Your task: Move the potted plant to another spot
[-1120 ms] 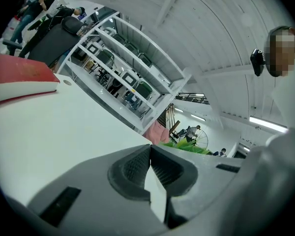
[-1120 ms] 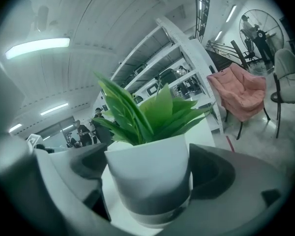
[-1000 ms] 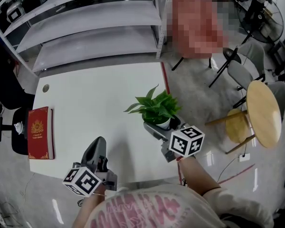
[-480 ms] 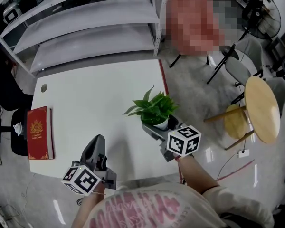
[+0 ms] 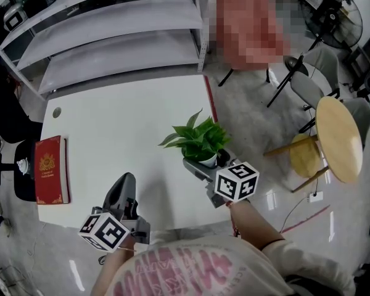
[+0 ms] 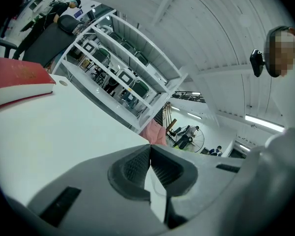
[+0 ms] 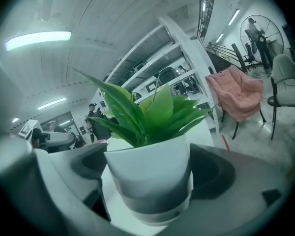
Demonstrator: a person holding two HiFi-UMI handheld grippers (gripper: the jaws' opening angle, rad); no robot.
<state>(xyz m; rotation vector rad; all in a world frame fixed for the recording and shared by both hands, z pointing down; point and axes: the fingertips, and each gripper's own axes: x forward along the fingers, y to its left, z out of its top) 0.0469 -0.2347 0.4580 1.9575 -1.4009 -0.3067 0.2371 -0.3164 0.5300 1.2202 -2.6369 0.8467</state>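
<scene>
**A:** Where is the potted plant?

**B:** The head view puts it at about 4 o'clock on the white worktop, near the right edge. The right tool reaches in at it from 5 o'clock.

**A:** Does the tool have hold of it?

**B:** From above, the leaves and the marker cube cover most of the contact. The right gripper view settles it. The white pot, with a grey band low on its wall, sits between the two jaws. A dished pad lies against each side, so the tool is closed on the pot. I can't tell in either view whether the base is off the worktop.

**A:** And the left tool?

**B:** Its own view shows the jaws drawn narrow, tips meeting, with nothing between them. Only a sliver of white shows through lower down. The head view places it at 6 o'clock, over the near edge, well apart from the plant.

**A:** What else is on the worktop?

**B:** A red book lies flat at 8 o'clock by the left edge. The left gripper view has it at 10 o'clock and shows its pale page edge, which the head view does not. White shelving stands beyond the far edge at 12 o'clock. Only the head view shows the round wooden table, on the floor off at 3 o'clock.
</scene>
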